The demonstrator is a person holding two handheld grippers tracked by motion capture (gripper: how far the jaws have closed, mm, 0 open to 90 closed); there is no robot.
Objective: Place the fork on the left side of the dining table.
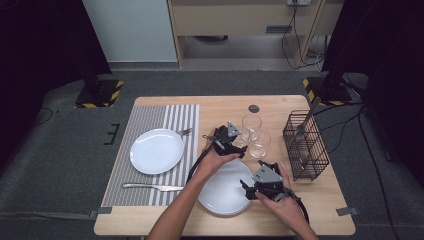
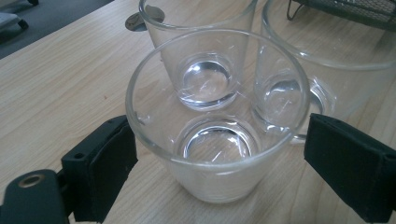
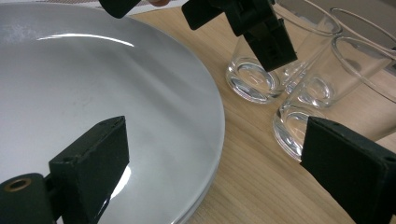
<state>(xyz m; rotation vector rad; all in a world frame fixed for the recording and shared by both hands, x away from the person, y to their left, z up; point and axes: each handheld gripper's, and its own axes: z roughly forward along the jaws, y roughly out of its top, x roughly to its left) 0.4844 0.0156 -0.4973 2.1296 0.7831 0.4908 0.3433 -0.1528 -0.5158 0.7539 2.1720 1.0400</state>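
Left tool (image 2: 219, 154) has jaws apart around a clear short drinking glass (image 2: 217, 135); left jaw touches or nearly touches the wall, right jaw just off it. That glass stands upright on the light wooden bench (image 1: 280, 220), nearest of three clustered glasses, right of centre. Right tool (image 3: 210, 163) is open, holding nothing, one jaw over the rim of a white round plate stack (image 3: 93, 93), other jaw near a glass base. Black wire cutlery basket (image 1: 305, 145) sits at the far right.

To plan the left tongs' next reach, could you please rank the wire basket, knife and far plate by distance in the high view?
From the left tongs:
1. Far plate, on the striped mat, left.
2. Wire basket, right edge.
3. Knife, near the mat's front edge.
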